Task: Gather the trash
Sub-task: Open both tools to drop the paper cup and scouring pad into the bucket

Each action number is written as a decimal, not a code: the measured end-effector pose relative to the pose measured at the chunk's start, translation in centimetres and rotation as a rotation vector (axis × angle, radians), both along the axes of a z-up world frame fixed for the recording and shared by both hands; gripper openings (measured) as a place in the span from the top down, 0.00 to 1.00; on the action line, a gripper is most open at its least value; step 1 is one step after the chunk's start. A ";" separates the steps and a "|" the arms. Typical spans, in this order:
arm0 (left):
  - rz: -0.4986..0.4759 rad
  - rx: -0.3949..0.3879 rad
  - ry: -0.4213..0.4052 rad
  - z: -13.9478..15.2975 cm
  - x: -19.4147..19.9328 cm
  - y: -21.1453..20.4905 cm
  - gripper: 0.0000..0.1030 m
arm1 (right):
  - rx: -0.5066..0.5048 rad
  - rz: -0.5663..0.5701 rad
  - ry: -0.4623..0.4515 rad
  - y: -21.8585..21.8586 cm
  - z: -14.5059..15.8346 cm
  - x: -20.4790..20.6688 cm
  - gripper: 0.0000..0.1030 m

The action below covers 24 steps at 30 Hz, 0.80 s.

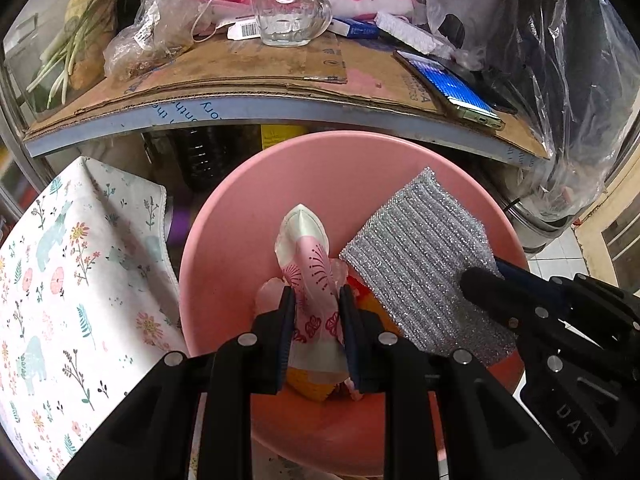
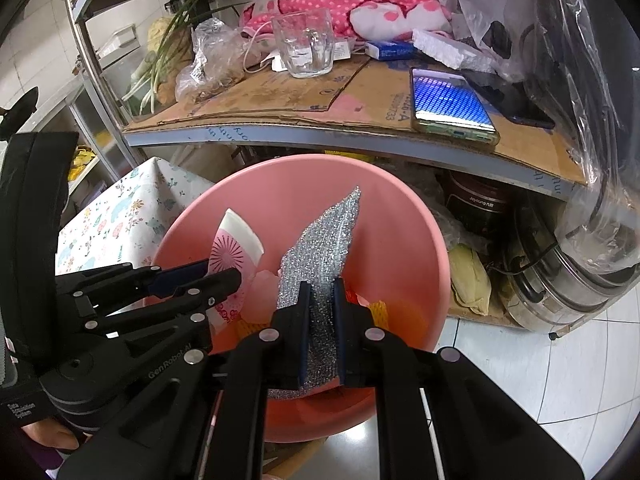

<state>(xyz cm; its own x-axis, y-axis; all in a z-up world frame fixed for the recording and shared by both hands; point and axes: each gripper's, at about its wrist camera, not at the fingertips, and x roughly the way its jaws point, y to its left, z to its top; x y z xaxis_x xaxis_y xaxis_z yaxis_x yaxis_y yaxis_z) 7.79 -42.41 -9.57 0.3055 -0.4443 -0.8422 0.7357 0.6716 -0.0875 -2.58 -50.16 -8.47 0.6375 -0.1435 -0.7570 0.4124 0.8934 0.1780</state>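
Note:
A pink basin [image 1: 224, 240] [image 2: 400, 220] sits below the shelf, with orange and pink scraps in its bottom. My left gripper [image 1: 316, 300] is shut on a crumpled pink-and-white paper cup [image 1: 308, 256] and holds it over the basin; it also shows in the right wrist view [image 2: 236, 248]. My right gripper [image 2: 322, 296] is shut on a silver glitter scouring pad [image 2: 320, 236] and holds it over the basin beside the cup. The pad also shows in the left wrist view [image 1: 420, 256].
A cardboard-covered shelf [image 1: 248, 80] above the basin carries a glass mug [image 1: 288, 8], a phone [image 1: 452, 84], crumpled plastic bags [image 1: 160, 20], green onions and pink cloth. A floral cloth [image 1: 80, 272] lies left. Cookers [image 2: 560, 264] stand right on the tiled floor.

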 end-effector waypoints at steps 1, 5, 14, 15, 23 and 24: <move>0.001 0.001 0.000 0.0 0.0 0.0 0.78 | 0.001 -0.002 0.001 0.0 0.0 0.0 0.90; 0.004 0.004 0.004 -0.2 0.1 -0.1 0.78 | 0.002 -0.004 0.001 -0.2 -0.1 0.1 0.90; 0.003 0.004 0.012 -0.3 0.0 -0.2 0.67 | 0.012 -0.016 0.023 -0.4 -0.5 0.4 0.87; 0.002 0.003 0.015 -0.3 0.1 -0.2 0.67 | 0.014 -0.016 0.025 -0.5 -0.5 0.4 0.86; 0.008 0.000 0.012 -0.2 0.0 0.0 0.56 | 0.019 -0.018 0.025 -0.6 -0.5 0.4 0.81; 0.009 -0.001 0.013 -0.1 0.0 0.0 0.56 | 0.019 -0.018 0.024 -0.6 -0.5 0.4 0.81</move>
